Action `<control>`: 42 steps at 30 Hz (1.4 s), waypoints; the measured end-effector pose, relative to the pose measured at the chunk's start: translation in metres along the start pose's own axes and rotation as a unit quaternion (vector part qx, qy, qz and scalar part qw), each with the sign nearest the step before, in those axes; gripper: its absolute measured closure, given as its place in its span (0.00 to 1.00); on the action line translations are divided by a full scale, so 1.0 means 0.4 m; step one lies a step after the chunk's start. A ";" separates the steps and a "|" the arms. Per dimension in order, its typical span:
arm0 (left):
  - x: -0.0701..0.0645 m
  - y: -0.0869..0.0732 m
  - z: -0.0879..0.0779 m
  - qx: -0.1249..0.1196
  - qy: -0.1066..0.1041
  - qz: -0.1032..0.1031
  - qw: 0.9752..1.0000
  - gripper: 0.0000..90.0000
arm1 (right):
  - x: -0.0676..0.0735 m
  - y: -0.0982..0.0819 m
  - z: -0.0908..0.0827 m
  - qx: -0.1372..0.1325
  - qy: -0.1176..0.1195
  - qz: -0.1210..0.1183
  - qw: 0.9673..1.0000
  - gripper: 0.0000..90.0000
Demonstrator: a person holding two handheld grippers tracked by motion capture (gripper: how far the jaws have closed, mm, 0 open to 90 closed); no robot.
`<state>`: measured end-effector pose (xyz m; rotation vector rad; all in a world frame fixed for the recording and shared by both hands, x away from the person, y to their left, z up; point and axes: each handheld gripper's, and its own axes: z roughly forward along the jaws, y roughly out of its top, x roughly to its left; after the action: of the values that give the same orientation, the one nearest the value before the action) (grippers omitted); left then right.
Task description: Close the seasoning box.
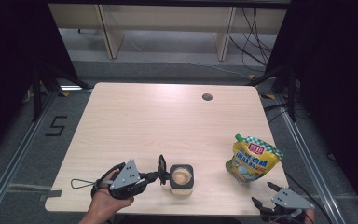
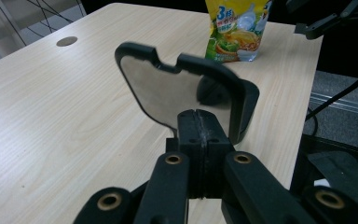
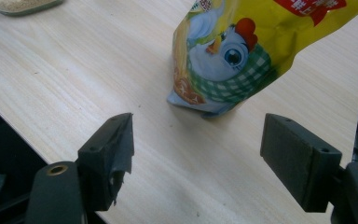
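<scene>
My left hand-held gripper (image 1: 162,171), at about 7 o'clock on the counter (image 1: 168,116), has its jaws pressed together on the edge of a black lid (image 2: 186,88), held upright with its shiny underside facing the camera in the left gripper view. Touching or just beside the lid, toward 3 o'clock, stands the open square jar (image 1: 181,178) of pale granules. My right hand-held gripper (image 1: 264,196) hovers at the counter's 5 o'clock corner, jaws spread and holding nothing. Just beyond it, toward 12 o'clock, a yellow pouch (image 3: 242,51) with a cartoon chicken stands upright on the counter. Farther off, near the counter's 12 o'clock edge, lies a round grommet hole (image 1: 207,97).
</scene>
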<state>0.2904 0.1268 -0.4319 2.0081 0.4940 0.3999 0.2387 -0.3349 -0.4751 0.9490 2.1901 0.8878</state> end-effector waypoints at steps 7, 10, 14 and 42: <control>0.000 0.014 -0.002 -0.001 0.006 0.009 1.000 0.98 | -0.003 -0.001 0.000 -0.001 -0.002 -0.005 1.000 0.30; 0.001 0.024 0.003 0.004 0.009 0.016 1.000 0.98 | 0.001 -0.002 0.000 0.001 -0.001 0.002 1.000 0.30; -0.002 0.035 0.023 0.006 0.003 0.021 1.000 0.97 | -0.003 -0.001 0.000 -0.001 -0.002 -0.005 1.000 0.30; -0.033 0.026 0.131 0.034 -0.045 0.009 0.998 0.96 | 0.007 0.000 0.002 0.007 0.008 -0.001 1.000 0.30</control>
<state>0.3057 0.0762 -0.4477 2.0887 0.4379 0.3053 0.2377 -0.3323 -0.4764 0.9484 2.2126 0.8829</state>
